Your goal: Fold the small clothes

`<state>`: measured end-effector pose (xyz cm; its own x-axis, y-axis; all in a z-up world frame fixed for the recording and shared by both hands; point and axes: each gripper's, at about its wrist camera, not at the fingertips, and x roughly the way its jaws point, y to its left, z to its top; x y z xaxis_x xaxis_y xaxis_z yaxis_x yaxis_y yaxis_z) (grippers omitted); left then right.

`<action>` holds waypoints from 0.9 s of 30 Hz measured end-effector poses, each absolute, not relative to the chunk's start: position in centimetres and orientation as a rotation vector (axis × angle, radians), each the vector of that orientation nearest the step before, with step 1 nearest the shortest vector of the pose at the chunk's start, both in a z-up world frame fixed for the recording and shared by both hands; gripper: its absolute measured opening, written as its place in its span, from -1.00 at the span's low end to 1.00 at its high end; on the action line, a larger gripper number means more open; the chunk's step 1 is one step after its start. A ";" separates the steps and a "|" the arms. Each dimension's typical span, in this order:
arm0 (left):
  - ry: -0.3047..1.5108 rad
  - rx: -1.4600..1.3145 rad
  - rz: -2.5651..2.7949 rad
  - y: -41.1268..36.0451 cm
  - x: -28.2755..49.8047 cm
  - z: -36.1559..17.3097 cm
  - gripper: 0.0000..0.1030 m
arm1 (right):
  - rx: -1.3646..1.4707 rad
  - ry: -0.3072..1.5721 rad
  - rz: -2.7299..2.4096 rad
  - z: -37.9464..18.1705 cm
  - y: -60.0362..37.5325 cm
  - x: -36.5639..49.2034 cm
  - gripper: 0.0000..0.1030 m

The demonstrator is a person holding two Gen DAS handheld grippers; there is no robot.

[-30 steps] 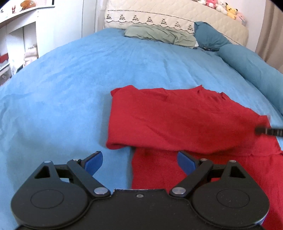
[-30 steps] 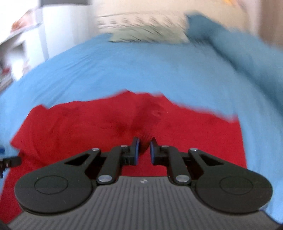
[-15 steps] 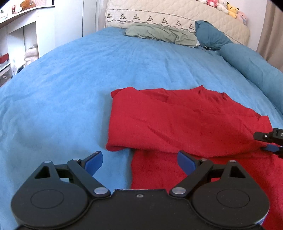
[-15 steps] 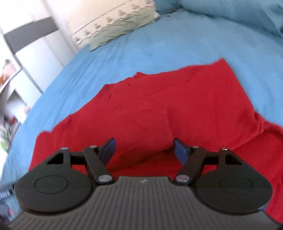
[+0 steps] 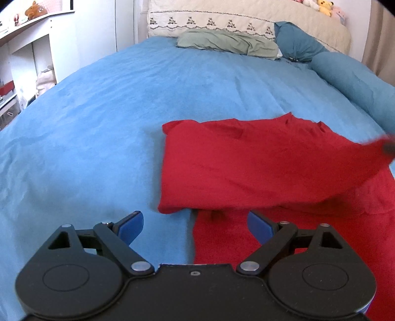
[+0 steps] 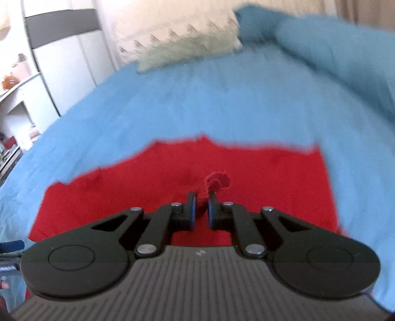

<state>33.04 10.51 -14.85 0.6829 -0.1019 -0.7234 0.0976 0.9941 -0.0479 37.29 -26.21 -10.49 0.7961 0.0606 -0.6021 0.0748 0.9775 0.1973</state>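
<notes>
A red garment (image 5: 259,168) lies on the blue bedspread (image 5: 98,118), with one layer folded over another. My left gripper (image 5: 195,226) is open and empty, low over the garment's near left edge. My right gripper (image 6: 202,202) is shut on a bunched bit of the red garment (image 6: 217,181) and holds it lifted above the rest of the cloth (image 6: 271,187). In the left wrist view the lifted cloth stretches up to the right, where the right gripper (image 5: 388,148) shows as a dark blur at the frame edge.
A green pillow (image 5: 227,43), a cream headboard cushion (image 5: 246,19) and teal bolsters (image 5: 345,76) lie at the bed's far end. White shelves (image 5: 22,61) stand to the left of the bed. Plush toys (image 5: 323,5) sit on top of the headboard.
My right gripper went from open over a folded flap to shut on the red cloth and has lifted it. The left gripper has stayed open in place.
</notes>
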 end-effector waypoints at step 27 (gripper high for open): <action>0.842 0.056 -0.053 9.6 35.6 -16.0 0.82 | 0.122 0.694 -0.231 -12.7 -33.8 33.9 0.52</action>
<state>35.57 9.56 -15.97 0.6646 -0.0250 -0.7468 0.0695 0.9972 0.0285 33.93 -33.80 -12.74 0.7445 -0.1701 -0.6456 0.2509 0.9674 0.0345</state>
